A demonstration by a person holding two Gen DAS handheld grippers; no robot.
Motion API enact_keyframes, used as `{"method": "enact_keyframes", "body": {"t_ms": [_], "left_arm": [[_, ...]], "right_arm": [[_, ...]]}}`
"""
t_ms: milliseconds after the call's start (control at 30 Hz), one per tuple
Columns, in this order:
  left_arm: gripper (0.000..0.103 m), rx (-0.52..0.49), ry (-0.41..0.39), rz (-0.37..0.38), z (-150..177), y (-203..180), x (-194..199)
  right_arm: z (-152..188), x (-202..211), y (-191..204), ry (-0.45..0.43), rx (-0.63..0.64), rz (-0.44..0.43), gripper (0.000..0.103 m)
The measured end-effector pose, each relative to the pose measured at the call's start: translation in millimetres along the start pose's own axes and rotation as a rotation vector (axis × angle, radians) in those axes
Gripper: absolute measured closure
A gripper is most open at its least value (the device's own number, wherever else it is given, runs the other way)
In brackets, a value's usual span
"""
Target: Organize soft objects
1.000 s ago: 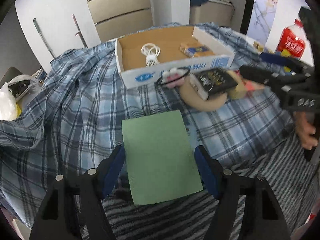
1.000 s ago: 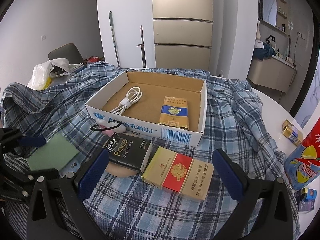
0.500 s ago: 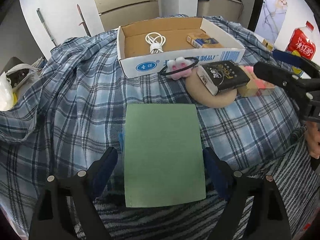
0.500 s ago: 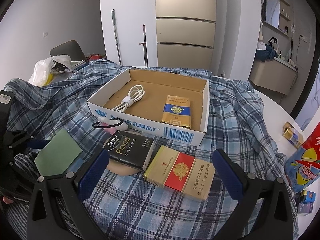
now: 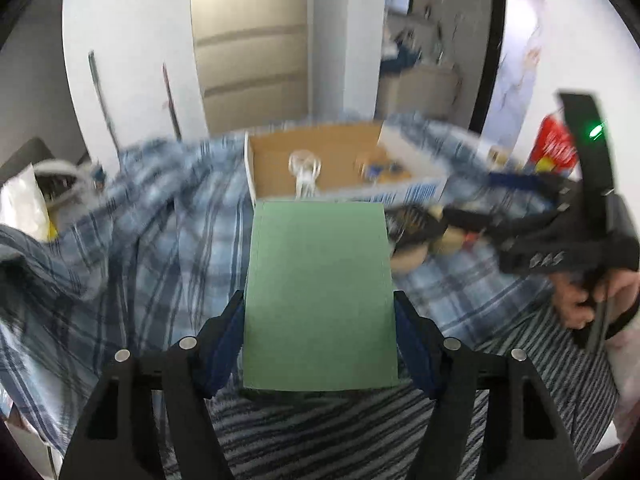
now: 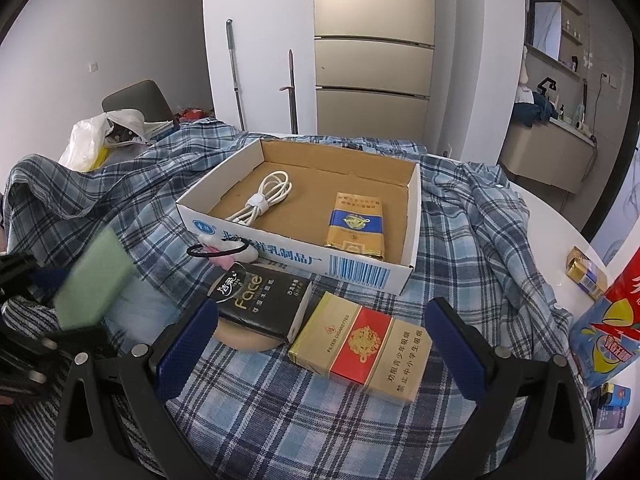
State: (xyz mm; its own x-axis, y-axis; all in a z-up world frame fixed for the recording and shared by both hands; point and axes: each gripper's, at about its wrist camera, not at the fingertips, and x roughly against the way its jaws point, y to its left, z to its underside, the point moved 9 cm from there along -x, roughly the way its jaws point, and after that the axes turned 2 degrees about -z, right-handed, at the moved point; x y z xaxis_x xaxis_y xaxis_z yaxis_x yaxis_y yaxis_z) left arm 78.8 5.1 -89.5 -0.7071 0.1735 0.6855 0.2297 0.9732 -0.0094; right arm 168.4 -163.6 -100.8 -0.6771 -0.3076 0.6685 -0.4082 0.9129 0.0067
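Since a second earlier the left gripper, clamped on the green sponge, had lifted it toward the cardboard box; the right gripper hung open, idle.

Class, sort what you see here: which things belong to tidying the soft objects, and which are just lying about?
Belongs to the job:
green pad gripped by the left gripper
cardboard box
hair tie
tissue pack

Lying about:
red-and-gold carton
red bottle
plaid cloth
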Motion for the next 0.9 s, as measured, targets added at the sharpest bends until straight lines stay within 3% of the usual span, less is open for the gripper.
{"method": "enact_keyframes", "body": {"t_ms": [133, 333, 433, 600, 767, 900], "left_arm": [[0.031, 0.005, -0.033, 0.025, 1, 4, 9], [0.031, 0.023, -0.064, 0.027, 6, 18, 16], [0.031, 0.041, -0.097, 0.043, 12, 20, 16], [0.031, 0.123, -0.174, 0.007, 9, 39, 29], [0.031, 0.237, -0.146, 0.017, 15, 62, 20], [0.031, 0.267, -0.116, 0.015, 17, 68, 13]], "right_arm": [[-4, 10, 14, -0.021, 0.058, -0.020, 0.000], [5, 14, 66, 0.034, 0.226, -0.158, 0.000], [7, 0, 85, 0.091, 0.253, -0.183, 0.010], [4, -23, 101, 0.173, 0.171, -0.248, 0.012], [10, -38, 112, 0.307, 0.009, -0.295, 0.016], [9, -46, 114, 0.365, -0.082, -0.203, 0.016]]}}
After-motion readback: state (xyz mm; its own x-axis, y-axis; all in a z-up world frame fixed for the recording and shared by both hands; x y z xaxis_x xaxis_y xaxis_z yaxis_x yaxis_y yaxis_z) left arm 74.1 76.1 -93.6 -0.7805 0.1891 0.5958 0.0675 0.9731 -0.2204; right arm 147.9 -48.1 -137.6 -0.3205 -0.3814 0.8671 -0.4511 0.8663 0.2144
